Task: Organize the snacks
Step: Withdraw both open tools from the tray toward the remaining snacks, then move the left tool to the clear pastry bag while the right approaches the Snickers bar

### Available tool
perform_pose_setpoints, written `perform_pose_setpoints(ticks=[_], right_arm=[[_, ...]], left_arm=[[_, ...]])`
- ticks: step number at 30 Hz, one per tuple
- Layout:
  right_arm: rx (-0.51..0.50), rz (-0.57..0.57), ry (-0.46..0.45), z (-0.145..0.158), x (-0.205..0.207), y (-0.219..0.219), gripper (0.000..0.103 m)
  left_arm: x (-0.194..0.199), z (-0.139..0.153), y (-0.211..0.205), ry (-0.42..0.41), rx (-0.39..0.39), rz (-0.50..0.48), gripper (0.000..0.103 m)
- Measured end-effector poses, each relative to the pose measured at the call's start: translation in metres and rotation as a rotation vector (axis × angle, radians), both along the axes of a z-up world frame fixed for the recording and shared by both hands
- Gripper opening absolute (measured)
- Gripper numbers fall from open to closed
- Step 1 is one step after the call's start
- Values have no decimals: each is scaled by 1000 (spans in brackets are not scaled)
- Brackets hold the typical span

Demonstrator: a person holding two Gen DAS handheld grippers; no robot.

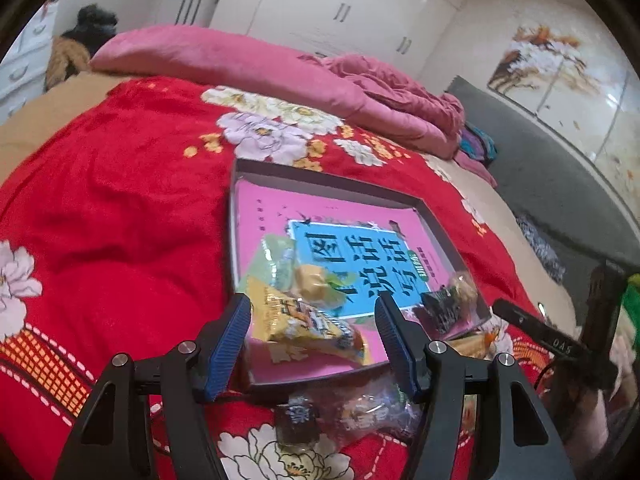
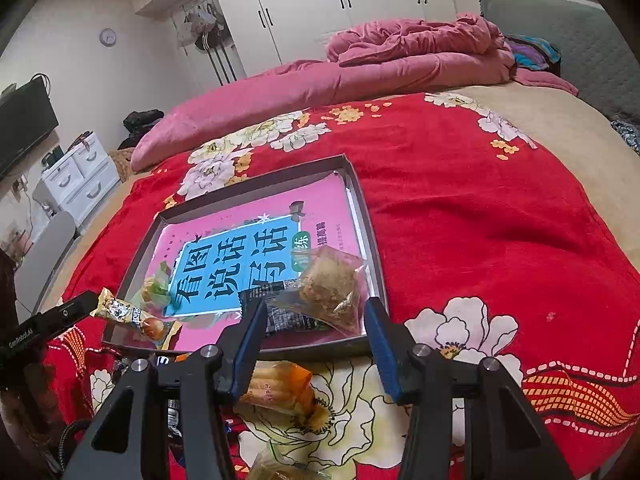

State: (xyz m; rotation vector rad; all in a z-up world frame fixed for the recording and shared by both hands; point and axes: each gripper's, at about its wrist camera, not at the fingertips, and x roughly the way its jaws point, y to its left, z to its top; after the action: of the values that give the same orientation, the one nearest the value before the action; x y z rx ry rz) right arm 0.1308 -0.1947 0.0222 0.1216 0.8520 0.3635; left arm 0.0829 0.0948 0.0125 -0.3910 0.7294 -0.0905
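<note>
Snacks are partly sorted: we see four in the box [image 2: 372, 240], like the yellow packet [image 1: 308, 326]. Orange snack [image 2: 280, 388] waits on the bed. Left claw [image 1: 314, 316] and right claw [image 2: 316, 322] are both open, holding nothing.

One tray [image 2: 370, 236] holds one book [image 2: 256, 248] and four snack packets [image 2: 332, 292]; at least three more packets [image 2: 280, 390] lie below it at lower centre.

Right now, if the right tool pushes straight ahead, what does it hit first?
Probably the clear snack bag in the tray's near corner, overlapping a dark packet. It sits between the right tool's open fingers, just ahead; depth is unclear.
</note>
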Motion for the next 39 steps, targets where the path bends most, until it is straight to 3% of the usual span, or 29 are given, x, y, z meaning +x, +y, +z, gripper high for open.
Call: perform_pose_setpoints(ticks=[10, 21, 39], right_arm=[[-14, 1, -45, 13, -8, -2, 58], [-3, -9, -92, 27, -17, -7, 66], [-8, 8, -155, 44, -35, -5, 72]], left_arm=[[-10, 16, -7, -58, 75, 12, 74], [-24, 29, 7, -109, 29, 61, 75], [-38, 39, -8, -118, 29, 4, 76]])
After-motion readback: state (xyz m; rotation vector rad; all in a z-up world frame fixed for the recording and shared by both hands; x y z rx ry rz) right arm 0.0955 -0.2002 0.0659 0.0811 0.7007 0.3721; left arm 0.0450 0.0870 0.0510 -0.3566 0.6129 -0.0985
